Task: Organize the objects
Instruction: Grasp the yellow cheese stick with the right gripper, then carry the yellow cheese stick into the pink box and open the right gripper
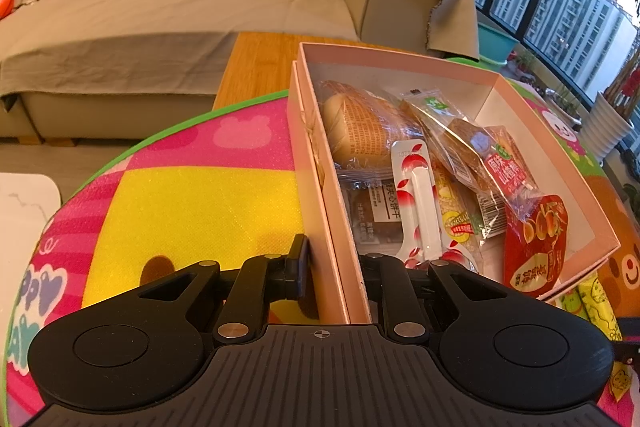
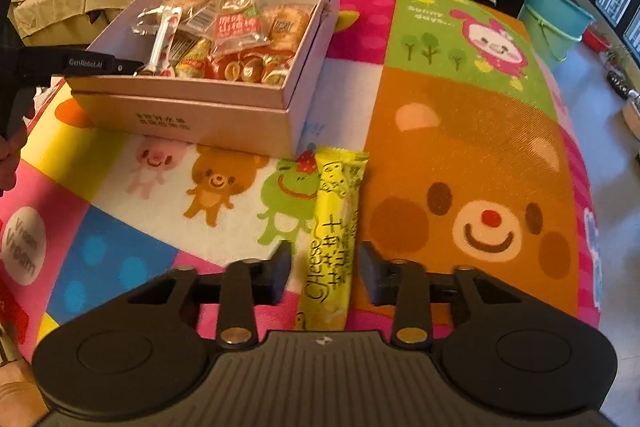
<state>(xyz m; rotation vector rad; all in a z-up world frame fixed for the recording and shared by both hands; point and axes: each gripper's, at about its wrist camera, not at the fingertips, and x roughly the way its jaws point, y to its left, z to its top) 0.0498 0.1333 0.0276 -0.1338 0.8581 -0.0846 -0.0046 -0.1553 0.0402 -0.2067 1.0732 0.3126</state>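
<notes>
A pink cardboard box (image 1: 400,61) stands open on the colourful mat and holds several wrapped snacks, among them a bread packet (image 1: 360,131) and a red jelly cup (image 1: 536,239). My left gripper (image 1: 334,263) is shut on the box's near side wall, one finger outside it and one inside. From the right wrist view the same box (image 2: 180,107) is at the upper left, with the left gripper's fingers (image 2: 120,65) at its left edge. A yellow cheese bar (image 2: 336,223) lies flat on the mat beside the box. My right gripper (image 2: 326,269) straddles the bar's near end, open, with gaps on both sides.
The cartoon-print mat (image 2: 460,155) covers a round table whose edge falls away on the right. A tan covered sofa (image 1: 180,7) stands behind, with a wooden side table (image 1: 260,63) next to it. A teal bucket (image 2: 556,23) sits on the floor near the windows.
</notes>
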